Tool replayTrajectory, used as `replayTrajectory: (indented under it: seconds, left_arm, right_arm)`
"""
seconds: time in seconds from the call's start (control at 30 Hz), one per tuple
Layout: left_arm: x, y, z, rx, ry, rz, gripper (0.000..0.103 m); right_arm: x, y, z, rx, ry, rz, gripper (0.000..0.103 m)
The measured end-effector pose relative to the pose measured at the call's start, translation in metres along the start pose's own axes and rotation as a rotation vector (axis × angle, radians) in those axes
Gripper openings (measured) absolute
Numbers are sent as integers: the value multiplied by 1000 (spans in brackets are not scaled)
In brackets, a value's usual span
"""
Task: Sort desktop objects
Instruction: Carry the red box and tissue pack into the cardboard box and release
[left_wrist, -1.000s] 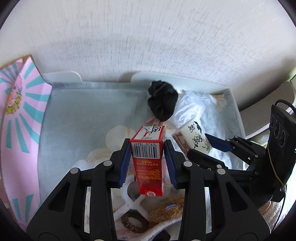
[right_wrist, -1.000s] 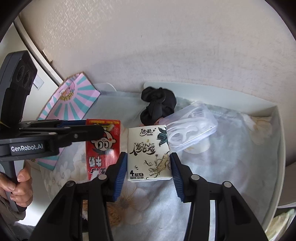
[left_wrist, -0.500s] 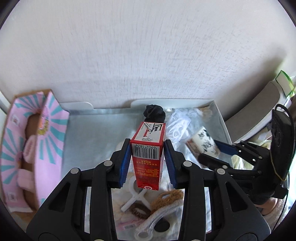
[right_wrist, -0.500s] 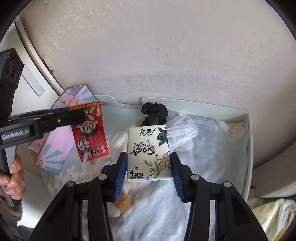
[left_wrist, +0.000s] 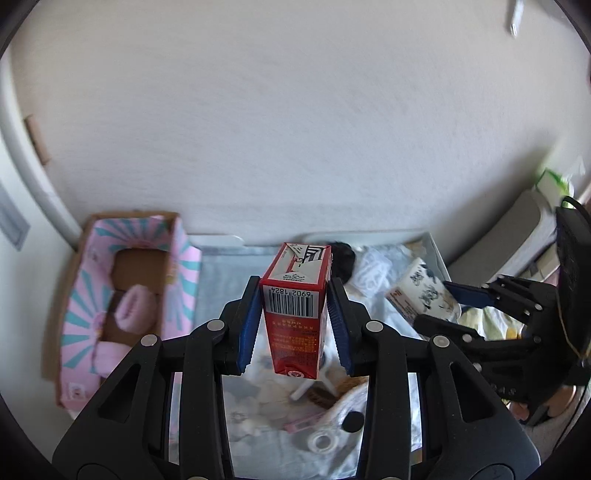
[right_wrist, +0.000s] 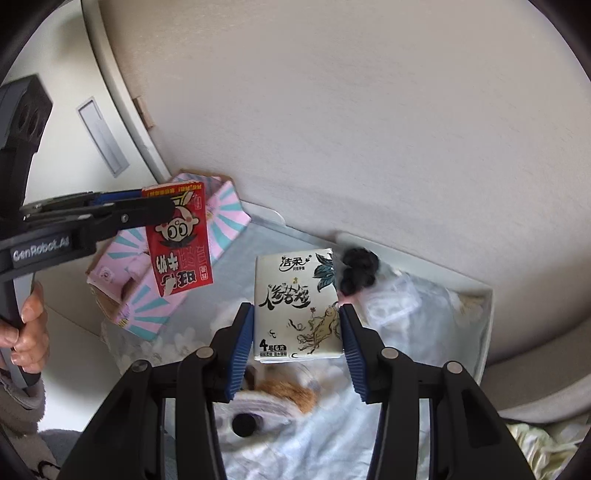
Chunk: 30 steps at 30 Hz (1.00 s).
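Observation:
My left gripper (left_wrist: 294, 325) is shut on a red milk carton (left_wrist: 295, 310) and holds it high above the white tray (left_wrist: 437, 254). The carton also shows in the right wrist view (right_wrist: 179, 240), in front of the pink box (right_wrist: 221, 225). My right gripper (right_wrist: 297, 341) is shut on a white tissue pack (right_wrist: 297, 302) and holds it above the tray (right_wrist: 487, 325). The pack shows at the right of the left wrist view (left_wrist: 421, 295). The pink striped box (left_wrist: 122, 295) stands left of the tray with pink rolls inside.
In the tray lie a black scrunchie (right_wrist: 358, 267), a clear plastic bag (right_wrist: 402, 299), a brown hair tie (left_wrist: 319, 397), a small black round thing (left_wrist: 352, 421) and a floral cloth (right_wrist: 332, 435). A wall rises right behind. A hand (right_wrist: 29, 332) grips the left tool.
Both grippers have risen and pulled back from the tray with their loads. The pink box has come fully into view at the left.

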<state>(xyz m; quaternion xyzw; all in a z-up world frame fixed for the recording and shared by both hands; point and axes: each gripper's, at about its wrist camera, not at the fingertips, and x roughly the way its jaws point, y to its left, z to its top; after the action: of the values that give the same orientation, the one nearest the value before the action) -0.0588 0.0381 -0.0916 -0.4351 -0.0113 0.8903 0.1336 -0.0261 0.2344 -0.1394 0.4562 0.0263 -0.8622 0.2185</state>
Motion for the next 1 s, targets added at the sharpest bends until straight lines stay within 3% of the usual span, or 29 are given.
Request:
replayTrajectory:
  seconds: [0.23, 0.43, 0.63, 1.0]
  left_arm:
    - [-37, 75, -2, -67, -28, 112, 32]
    - [-41, 134, -15, -148, -13, 145, 32]
    - [-17, 178, -45, -220, 44, 143, 32]
    - [38, 198, -96, -242, 184, 100, 32]
  right_arm:
    - [22, 54, 46, -71, -19, 87, 43]
    - [53, 112, 88, -144, -7, 173, 43]
    - [112, 166, 114, -225, 45, 190, 43]
    - [214, 202, 121, -199, 206, 199, 43]
